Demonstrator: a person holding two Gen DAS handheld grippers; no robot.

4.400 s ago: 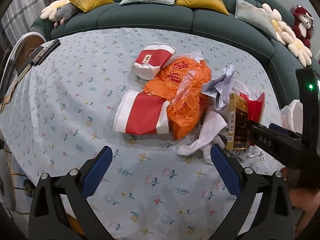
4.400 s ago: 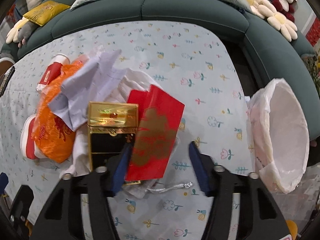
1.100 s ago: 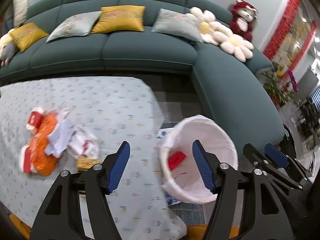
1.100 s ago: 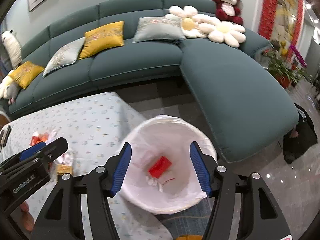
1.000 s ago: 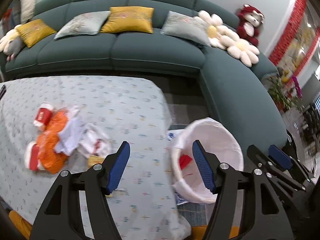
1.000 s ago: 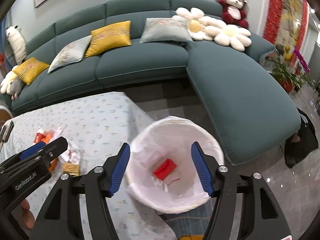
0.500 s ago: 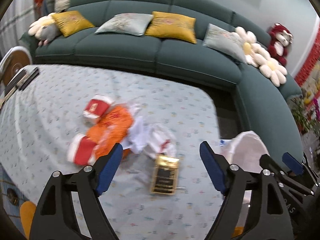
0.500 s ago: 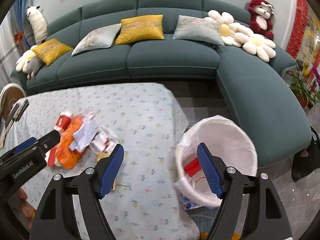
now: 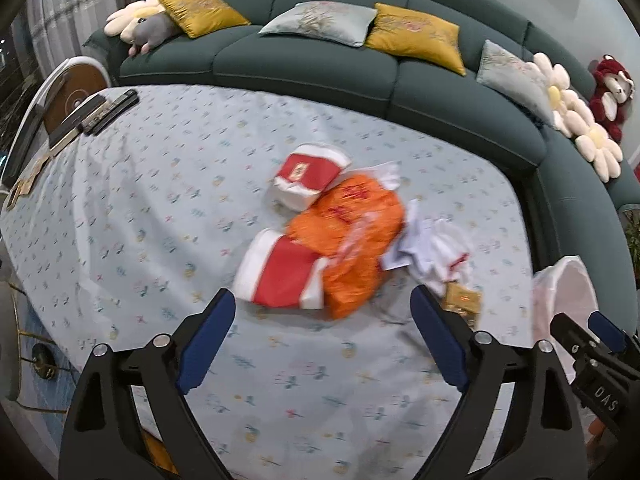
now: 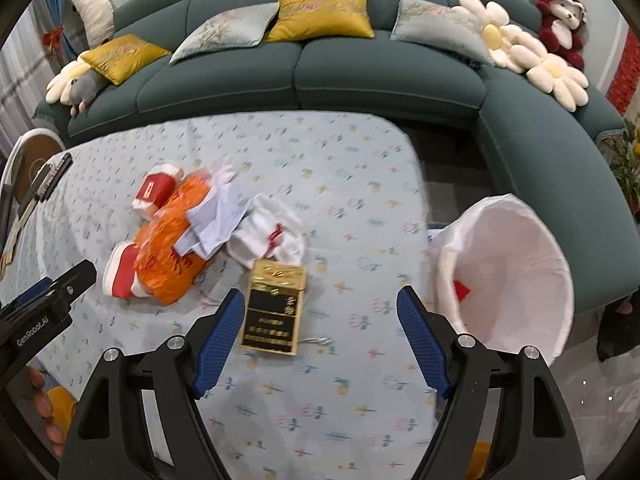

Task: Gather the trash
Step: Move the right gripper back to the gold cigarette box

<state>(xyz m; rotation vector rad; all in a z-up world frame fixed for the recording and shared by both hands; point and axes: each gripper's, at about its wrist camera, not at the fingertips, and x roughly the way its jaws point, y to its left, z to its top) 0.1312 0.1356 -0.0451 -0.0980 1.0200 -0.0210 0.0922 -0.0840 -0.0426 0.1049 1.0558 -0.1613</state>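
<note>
Above table [image 10: 352, 184] | left claw [image 9: 320, 336] widening, empty | right claw [image 10: 320, 330] spread, empty

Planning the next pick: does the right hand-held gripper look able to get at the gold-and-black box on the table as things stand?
Probably yes. The right hand-held gripper is open and empty, and the gold-and-black box lies flat just ahead of its left finger. Nothing covers it; only its far end touches the white bag.
</note>
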